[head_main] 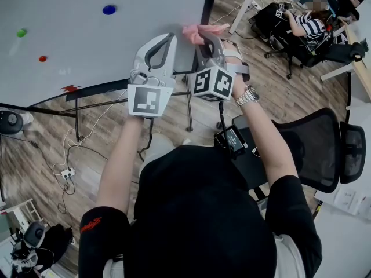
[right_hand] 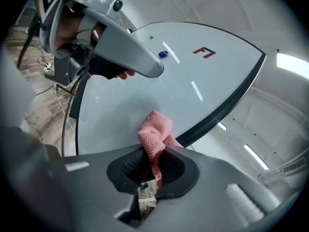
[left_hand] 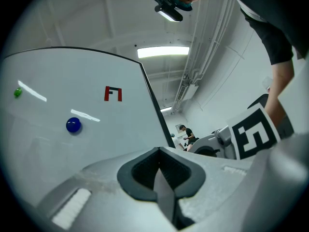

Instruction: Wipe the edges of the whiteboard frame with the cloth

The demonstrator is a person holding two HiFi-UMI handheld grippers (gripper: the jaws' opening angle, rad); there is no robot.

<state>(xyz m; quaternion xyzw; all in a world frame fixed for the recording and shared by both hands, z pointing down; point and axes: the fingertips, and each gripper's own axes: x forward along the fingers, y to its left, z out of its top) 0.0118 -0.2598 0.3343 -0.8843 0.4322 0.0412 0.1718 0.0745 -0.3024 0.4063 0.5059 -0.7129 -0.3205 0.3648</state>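
Office room with wood floor (head_main: 46,132) below both tongs and strip lights (left_hand: 163,52) high beyond them. Straight ahead of the tongs, one whiteboard (head_main: 87,33) with its black frame (head_main: 207,4) along the side. Clamped in the right tongs (head_main: 204,39): one pink cloth (head_main: 196,32), pinched by a thin fold only, with the bunched part sticking out ahead of the jaws, just beside the frame; hard to say if touching it. Just to the left of the right tongs, the left tongs (head_main: 169,38), jaws together and nothing between them. Possible troubles from here, as a judgement: pulling the cloth out of the jaws when dragging it along the frame, because of so small a fold in the grip; wiping the white face and not the edge, because of the bunch lying more over the board side; scraping the frame with bare jaw tips if pressing too hard; maybe pushing the board on its stand (head_main: 75,106), with no support from the left tongs. Counted: two tongs, one cloth, one whiteboard, three round dots well apart to the left of the left tongs (one blue dot (head_main: 109,9), one green dot (head_main: 21,32), one red dot (head_main: 42,58)), one red mark (head_main: 69,88), one black mesh chair (head_main: 324,149) to the right of the right tongs.
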